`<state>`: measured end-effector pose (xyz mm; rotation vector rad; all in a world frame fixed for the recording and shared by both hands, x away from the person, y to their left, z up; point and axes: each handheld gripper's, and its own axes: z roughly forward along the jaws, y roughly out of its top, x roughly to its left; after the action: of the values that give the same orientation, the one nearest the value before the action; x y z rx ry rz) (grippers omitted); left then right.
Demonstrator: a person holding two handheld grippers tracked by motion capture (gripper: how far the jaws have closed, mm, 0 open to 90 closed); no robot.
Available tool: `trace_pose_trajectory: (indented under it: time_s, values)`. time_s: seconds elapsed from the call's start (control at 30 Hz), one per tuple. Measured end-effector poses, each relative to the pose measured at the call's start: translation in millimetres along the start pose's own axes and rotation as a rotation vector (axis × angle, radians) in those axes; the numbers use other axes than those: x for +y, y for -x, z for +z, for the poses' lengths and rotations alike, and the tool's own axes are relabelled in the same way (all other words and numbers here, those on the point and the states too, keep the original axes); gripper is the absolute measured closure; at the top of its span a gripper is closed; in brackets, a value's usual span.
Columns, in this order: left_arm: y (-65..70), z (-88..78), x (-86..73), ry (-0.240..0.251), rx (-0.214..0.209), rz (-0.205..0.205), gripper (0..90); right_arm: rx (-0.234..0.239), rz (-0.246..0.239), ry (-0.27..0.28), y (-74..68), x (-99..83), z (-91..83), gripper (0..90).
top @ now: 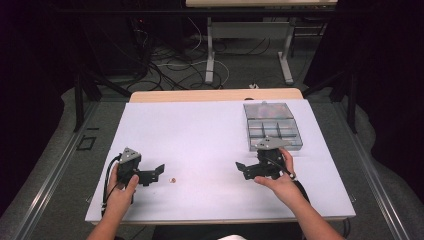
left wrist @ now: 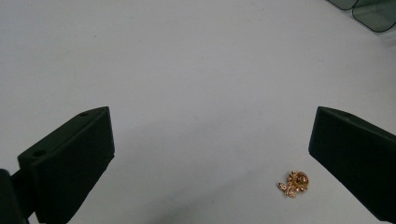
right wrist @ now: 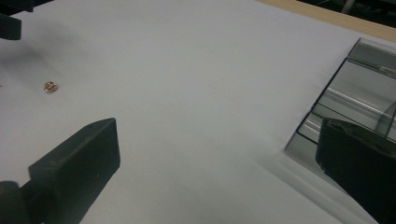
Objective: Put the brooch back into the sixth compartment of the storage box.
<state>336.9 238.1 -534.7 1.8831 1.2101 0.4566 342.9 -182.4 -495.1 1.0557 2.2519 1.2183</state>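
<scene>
A small gold trinket point(top: 172, 180) lies on the white table sheet point(top: 200, 135), just right of my left gripper point(top: 159, 172). In the left gripper view the trinket point(left wrist: 294, 183) sits low between the wide-apart jaws, close to the right one; this gripper point(left wrist: 210, 154) is open and empty. My right gripper point(top: 241, 169) is held near the table's middle right, open, with nothing between its jaws point(right wrist: 219, 158). From there the trinket point(right wrist: 51, 87) shows far off at the left. A clear divided box point(top: 271, 125) stands behind the right hand.
The divided box point(right wrist: 355, 93) has several compartments, its near corner beside the right jaw. The table's wooden far edge point(top: 215, 95) borders the sheet. Desk legs and cables point(top: 200, 65) lie on the floor beyond.
</scene>
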Motion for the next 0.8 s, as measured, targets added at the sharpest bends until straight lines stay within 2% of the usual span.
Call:
trace_pose_trajectory:
  time_s: [0.07,0.37,0.53,0.63,0.67,0.8]
  values:
    - [0.1,0.0,0.0,-0.001,0.001,0.002,0.4,0.012,-0.002,0.023,-3.8,2.5,3.8,0.0]
    - [-0.2,0.5,-0.4,-0.002,0.01,0.0,0.4,0.062,-0.052,0.012,-23.9,13.7,21.0,1.8]
    - [-0.4,1.3,-0.7,-0.003,0.03,0.003,0.6,0.087,-0.086,0.013,-37.0,19.0,31.5,4.4]
    - [-1.0,1.3,-0.8,-0.007,0.04,0.009,0.6,0.104,-0.104,-0.005,-43.8,21.4,37.5,7.1]
    - [-1.4,1.2,-0.8,-0.007,0.042,0.01,0.6,0.108,-0.104,0.009,-46.3,21.3,40.9,7.5]
    - [-1.5,0.8,-1.0,-0.007,0.04,0.005,0.6,0.122,-0.14,0.0,-56.2,21.9,51.7,10.6]
